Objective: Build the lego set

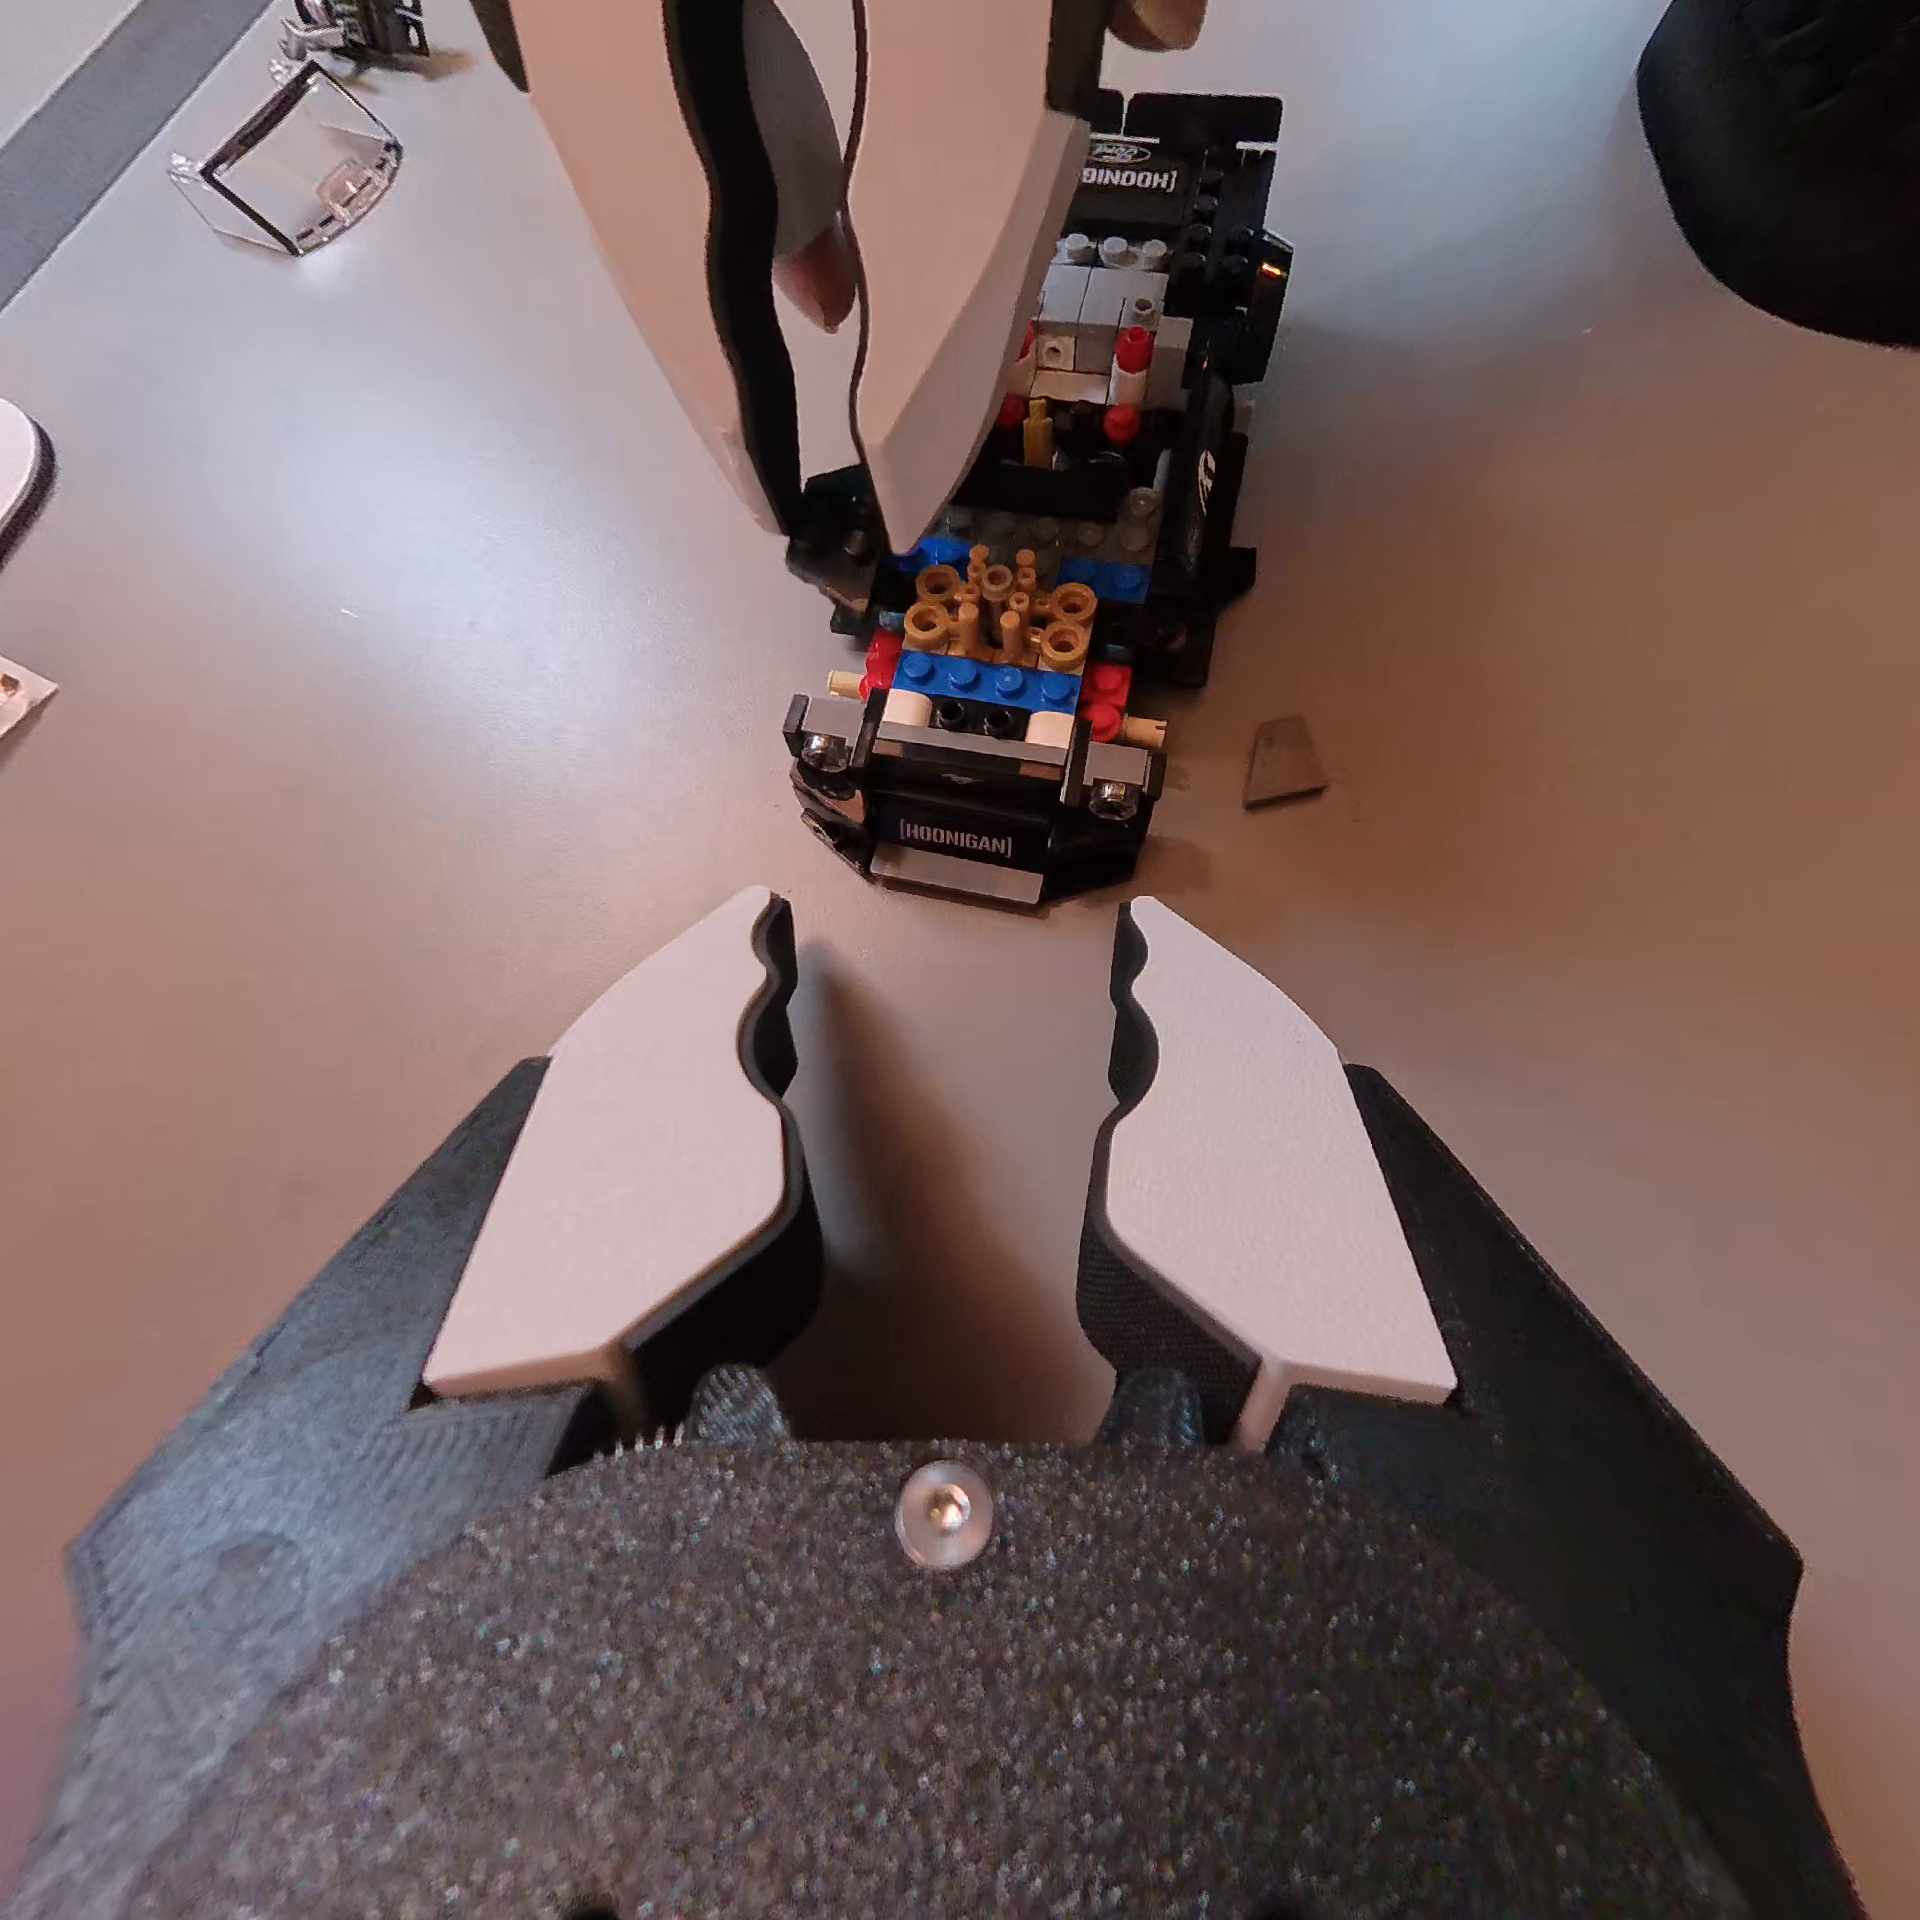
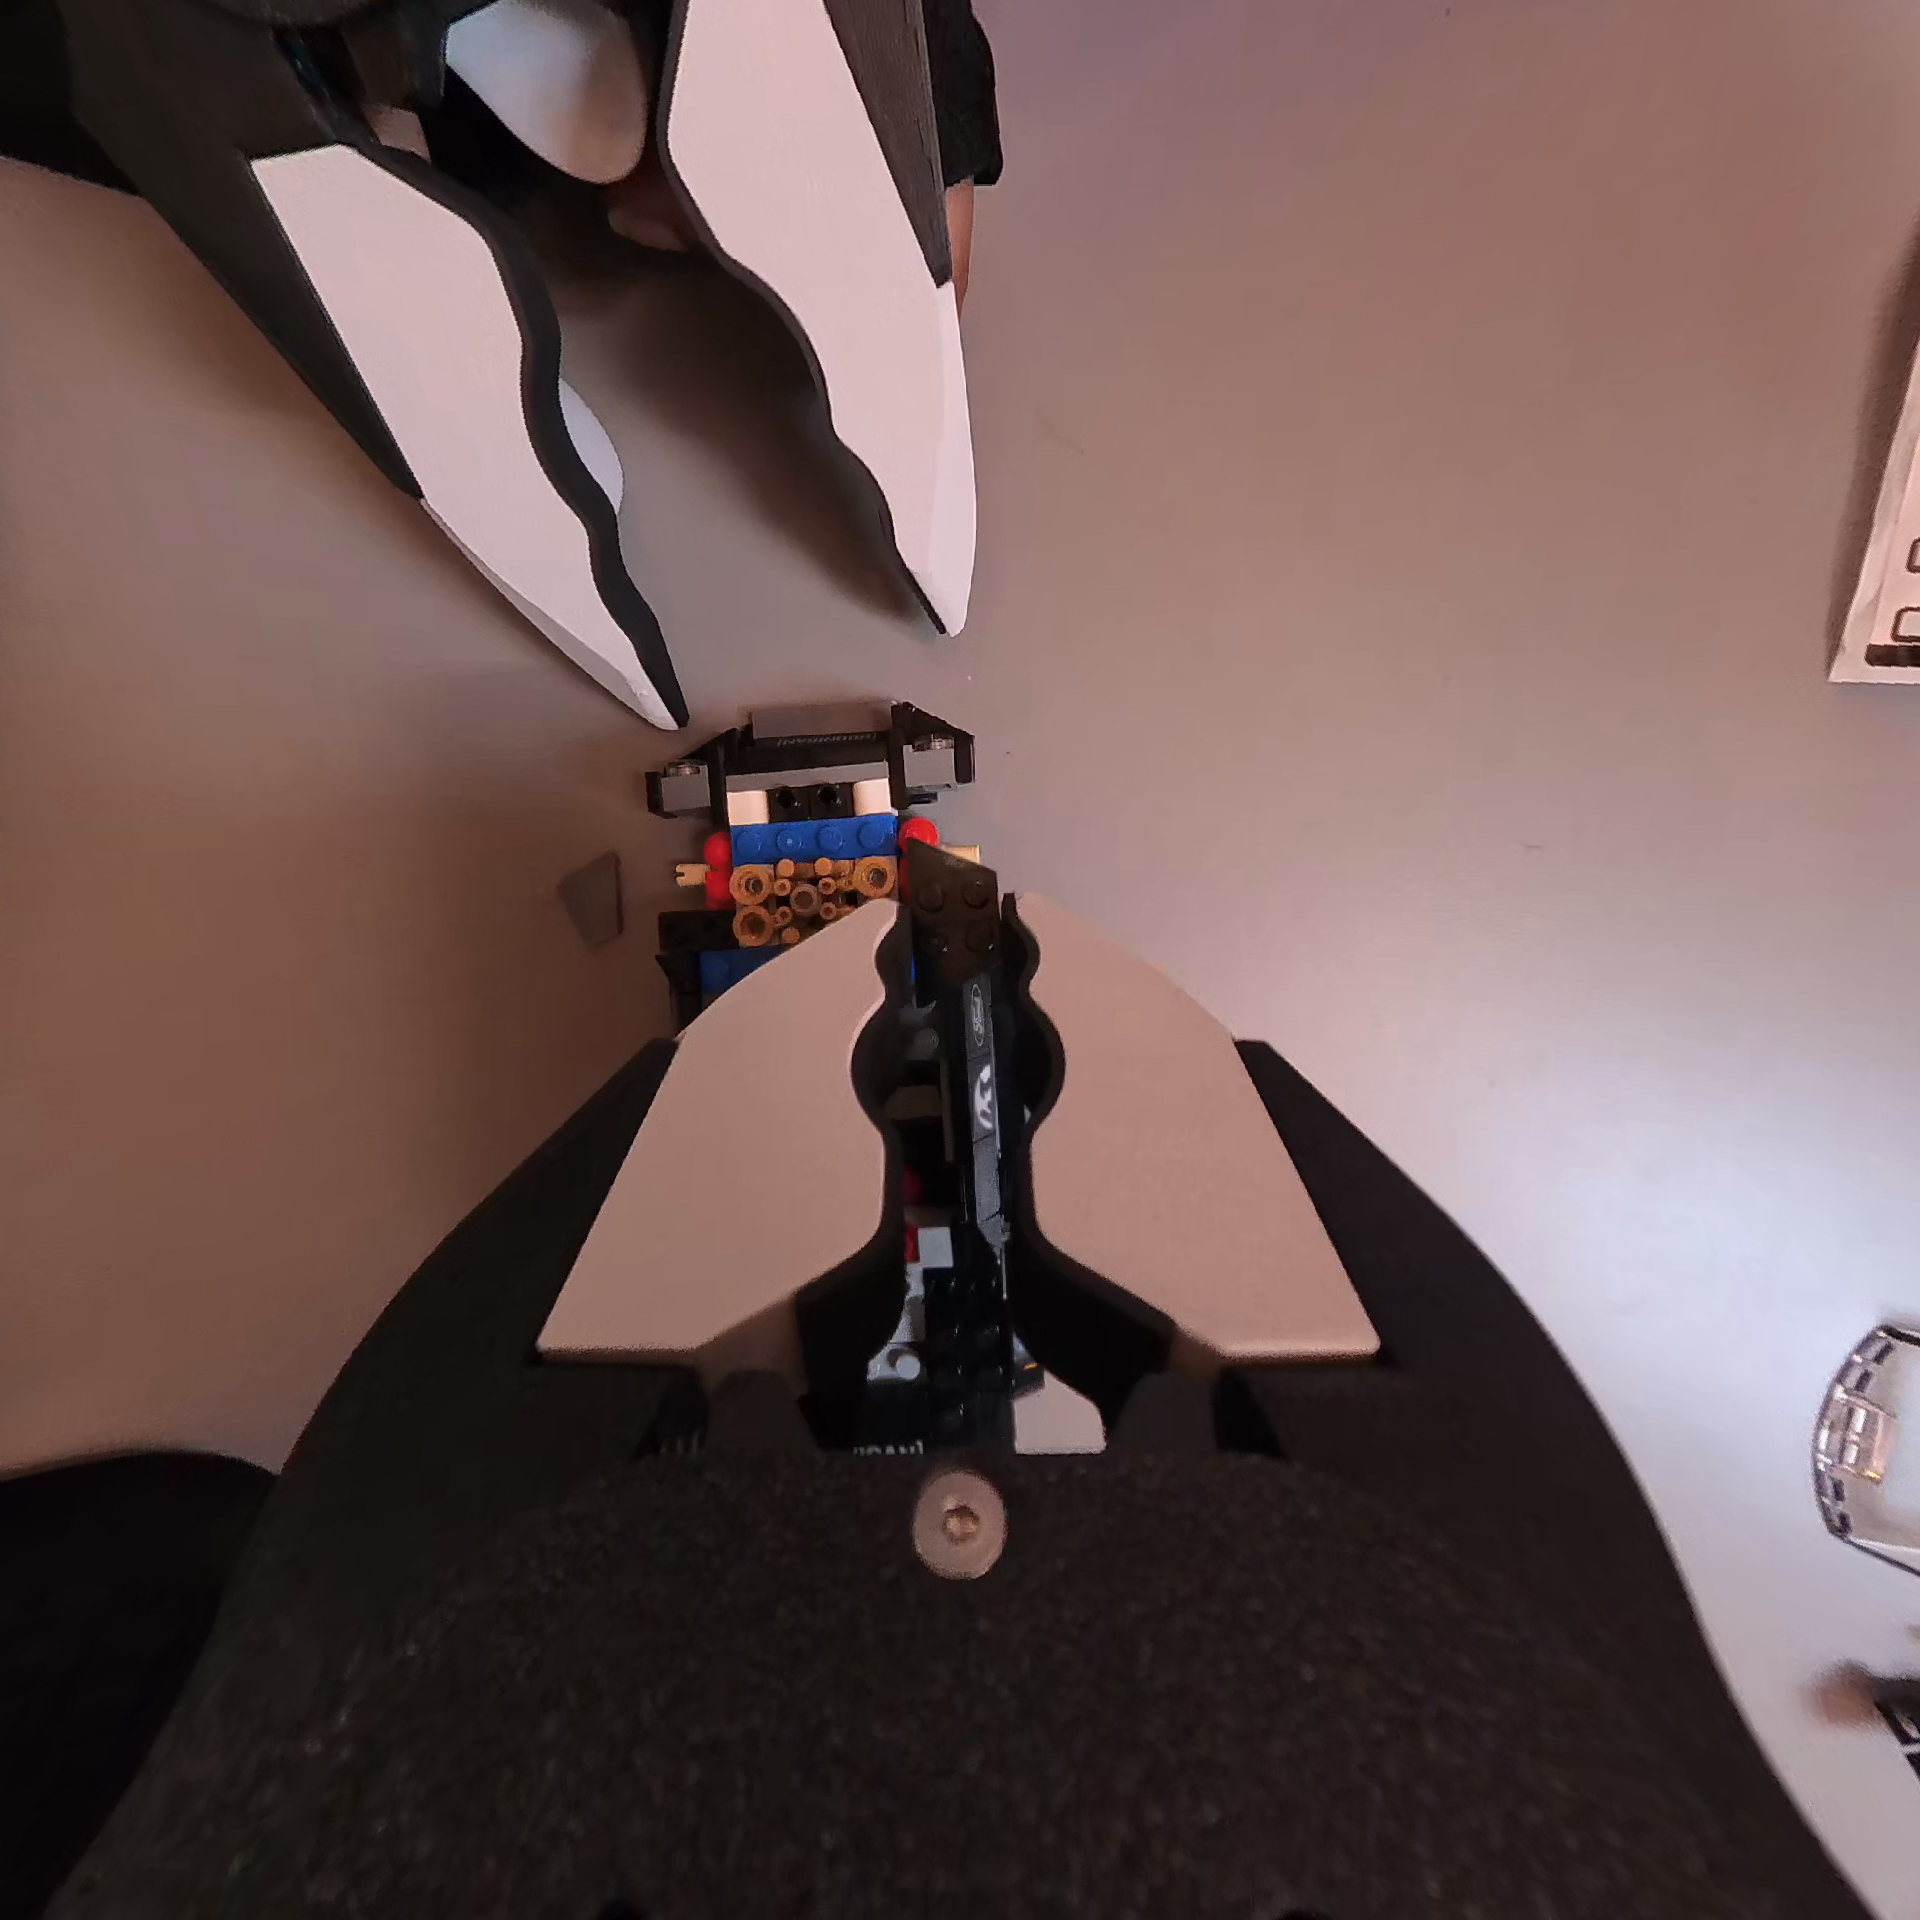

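A partly built Lego car (image 1: 987, 675) sits on the table, black with blue, red and gold engine bricks; its front faces my left gripper. My left gripper (image 1: 951, 914) is open and empty just in front of the car's bumper, and it shows at the top of the right wrist view (image 2: 810, 670). My right gripper (image 2: 948, 909) is shut on a long black side panel (image 2: 961, 935) held along the car's (image 2: 810, 831) side. In the left wrist view the right gripper (image 1: 831, 530) comes down from above beside the car and hides that side. I cannot tell whether the panel is attached.
A small grey wedge piece (image 1: 1283, 764) lies loose beside the car's front, also in the right wrist view (image 2: 594, 899). A clear windshield piece (image 1: 291, 166) lies far left. A printed sheet (image 2: 1886, 520) lies at the right edge. A dark fabric shape (image 1: 1787, 156) is at the far right. The clear windshield piece (image 1: 291, 166) is about equally far from each gripper, around 25 cm.
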`<state>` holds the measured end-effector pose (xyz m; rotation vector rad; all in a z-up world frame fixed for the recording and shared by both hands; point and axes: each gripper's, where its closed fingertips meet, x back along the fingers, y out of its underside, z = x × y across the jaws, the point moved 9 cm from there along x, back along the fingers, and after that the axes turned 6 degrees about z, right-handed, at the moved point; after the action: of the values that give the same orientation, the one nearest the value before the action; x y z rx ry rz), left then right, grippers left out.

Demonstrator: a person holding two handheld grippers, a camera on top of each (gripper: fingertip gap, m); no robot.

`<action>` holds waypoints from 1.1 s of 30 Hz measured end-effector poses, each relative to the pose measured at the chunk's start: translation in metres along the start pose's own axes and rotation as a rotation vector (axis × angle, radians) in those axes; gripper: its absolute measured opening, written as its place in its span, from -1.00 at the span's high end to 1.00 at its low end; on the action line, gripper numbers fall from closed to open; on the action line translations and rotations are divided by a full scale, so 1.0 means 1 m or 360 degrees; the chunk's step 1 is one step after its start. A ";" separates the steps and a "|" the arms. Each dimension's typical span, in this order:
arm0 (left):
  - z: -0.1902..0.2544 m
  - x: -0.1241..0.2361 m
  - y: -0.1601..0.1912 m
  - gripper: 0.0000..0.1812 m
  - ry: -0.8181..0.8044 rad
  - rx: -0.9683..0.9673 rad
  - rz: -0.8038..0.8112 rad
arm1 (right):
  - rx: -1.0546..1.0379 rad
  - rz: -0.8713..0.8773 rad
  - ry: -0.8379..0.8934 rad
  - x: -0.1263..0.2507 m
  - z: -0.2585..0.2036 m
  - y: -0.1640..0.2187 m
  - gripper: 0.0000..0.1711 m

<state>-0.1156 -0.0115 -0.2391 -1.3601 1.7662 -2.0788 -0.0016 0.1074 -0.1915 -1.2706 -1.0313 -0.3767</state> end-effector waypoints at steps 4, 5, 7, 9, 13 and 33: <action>0.000 0.000 0.000 0.36 -0.0001 0.0007 0.0009 | -0.0015 0.0015 0.0021 0.003 0.000 0.002 0.81; 0.000 0.000 0.000 0.36 -0.0001 0.0007 0.0008 | -0.0020 0.0017 0.0029 0.004 0.001 0.002 0.81; 0.000 0.000 0.000 0.36 -0.0003 0.0003 0.0006 | -0.0028 0.0021 0.0046 0.006 0.002 0.004 0.81; 0.000 0.000 0.000 0.36 -0.0005 0.0000 0.0007 | -0.0042 0.0030 0.0065 0.009 0.004 0.005 0.81; 0.000 0.000 0.000 0.36 -0.0008 -0.0014 -0.0003 | -0.0076 0.0050 0.0073 0.011 0.006 0.005 0.81; 0.001 0.000 0.001 0.36 -0.0002 -0.0026 -0.0010 | -0.0093 0.0023 -0.0026 -0.004 0.001 -0.002 0.81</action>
<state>-0.1149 -0.0127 -0.2396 -1.3731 1.7849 -2.0705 -0.0057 0.1067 -0.1933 -1.3348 -1.0305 -0.3888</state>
